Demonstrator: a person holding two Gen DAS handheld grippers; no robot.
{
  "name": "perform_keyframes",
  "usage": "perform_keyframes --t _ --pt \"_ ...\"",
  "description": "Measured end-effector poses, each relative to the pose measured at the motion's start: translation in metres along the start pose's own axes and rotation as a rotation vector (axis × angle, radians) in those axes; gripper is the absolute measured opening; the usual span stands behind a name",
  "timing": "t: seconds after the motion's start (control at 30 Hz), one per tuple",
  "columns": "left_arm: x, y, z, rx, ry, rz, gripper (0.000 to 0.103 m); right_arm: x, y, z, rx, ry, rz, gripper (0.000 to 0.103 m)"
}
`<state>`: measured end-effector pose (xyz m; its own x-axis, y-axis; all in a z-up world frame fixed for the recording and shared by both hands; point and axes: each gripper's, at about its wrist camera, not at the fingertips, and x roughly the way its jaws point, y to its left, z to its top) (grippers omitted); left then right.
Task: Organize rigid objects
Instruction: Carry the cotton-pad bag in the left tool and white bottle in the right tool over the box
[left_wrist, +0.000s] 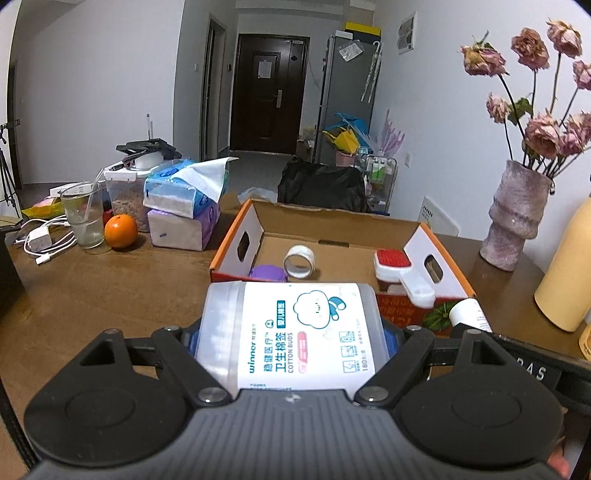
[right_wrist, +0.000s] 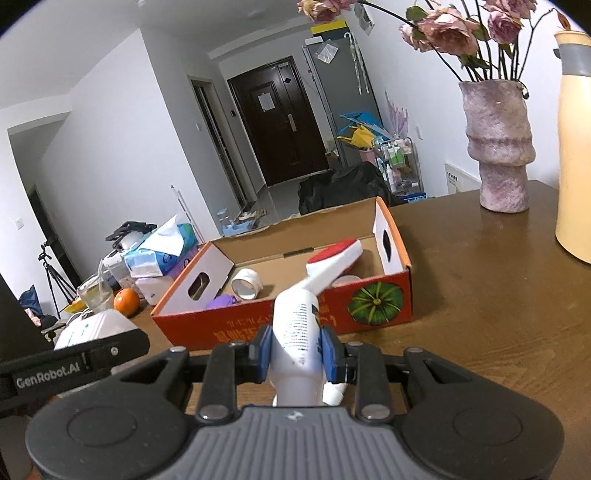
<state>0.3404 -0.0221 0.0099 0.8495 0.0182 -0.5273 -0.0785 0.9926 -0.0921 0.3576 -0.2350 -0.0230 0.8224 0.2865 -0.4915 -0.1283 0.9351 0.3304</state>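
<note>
A: So, nearest first: what does each tool have?

B: The left tool (left_wrist: 291, 345) stands wide, its pads pressing the sides of a cotton bud box (left_wrist: 295, 332) held above the surface (left_wrist: 92, 295), just short of the cardboard box (left_wrist: 443, 258). The right tool (right_wrist: 297, 350) is pressed tight on a white tube (right_wrist: 295, 332), also in front of that box.

A: How will they handle?

B: The cotton bud box looks light and stiff, clear plastic with a white label, probably smooth, so grip it across its flat sides. The tube is slim and squeezable, I'd guess; hold its middle gently.

A: And farther off?

B: Inside the cardboard box lie a tape roll (left_wrist: 299, 261), something purple (left_wrist: 267, 274) and a red-and-white brush (left_wrist: 397, 266). Beyond it stands a vase (left_wrist: 517, 218) of dried roses.
</note>
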Motion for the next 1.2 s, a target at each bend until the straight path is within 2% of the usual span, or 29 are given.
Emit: perform_keyframes --t 0.47,1.2 --pt "0.042 0.004 0.033 -0.044 -0.015 -0.022 0.084 0.035 0.007 0.022 -0.024 -0.011 -0.002 0.027" --pt "0.105 -0.006 0.062 -0.015 -0.04 0.014 0.084 0.093 0.007 0.059 -0.047 -0.023 -0.003 0.027"
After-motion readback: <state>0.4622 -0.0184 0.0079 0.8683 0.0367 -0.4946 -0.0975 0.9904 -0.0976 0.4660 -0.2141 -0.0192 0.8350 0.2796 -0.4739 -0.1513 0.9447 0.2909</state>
